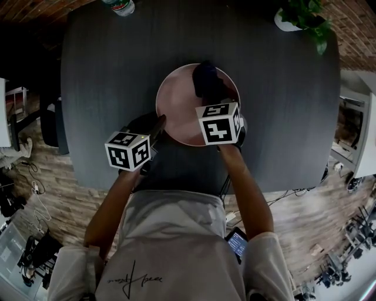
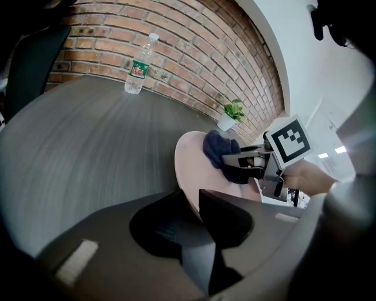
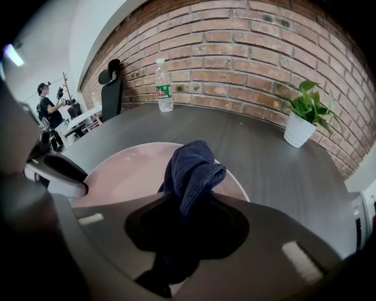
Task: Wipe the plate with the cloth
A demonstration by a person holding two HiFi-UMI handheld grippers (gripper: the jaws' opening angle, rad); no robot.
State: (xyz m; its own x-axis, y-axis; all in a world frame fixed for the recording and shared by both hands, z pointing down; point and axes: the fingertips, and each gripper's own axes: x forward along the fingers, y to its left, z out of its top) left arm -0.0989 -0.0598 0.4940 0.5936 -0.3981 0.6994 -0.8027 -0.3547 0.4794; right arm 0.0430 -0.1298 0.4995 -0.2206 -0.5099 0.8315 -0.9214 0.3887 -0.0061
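A pink plate (image 1: 179, 109) lies in the middle of the dark table (image 1: 100, 88). My left gripper (image 1: 158, 125) is at the plate's near-left rim. In the left gripper view that rim (image 2: 189, 176) runs in between the jaws, and the left gripper (image 2: 197, 204) is closed on it. A dark blue cloth (image 1: 205, 81) hangs bunched over the right half of the plate. My right gripper (image 3: 185, 203) is shut on the cloth (image 3: 191, 167), whose loose end sticks up past the jaws above the plate (image 3: 126, 173). The right gripper's tips (image 1: 214, 99) sit over the plate.
A water bottle (image 1: 120, 6) stands at the table's far edge. At the far right corner is a potted plant (image 1: 302, 17) in a white pot. A dark chair (image 3: 111, 88) stands beyond the table by the brick wall, and a person (image 3: 47, 106) stands far off.
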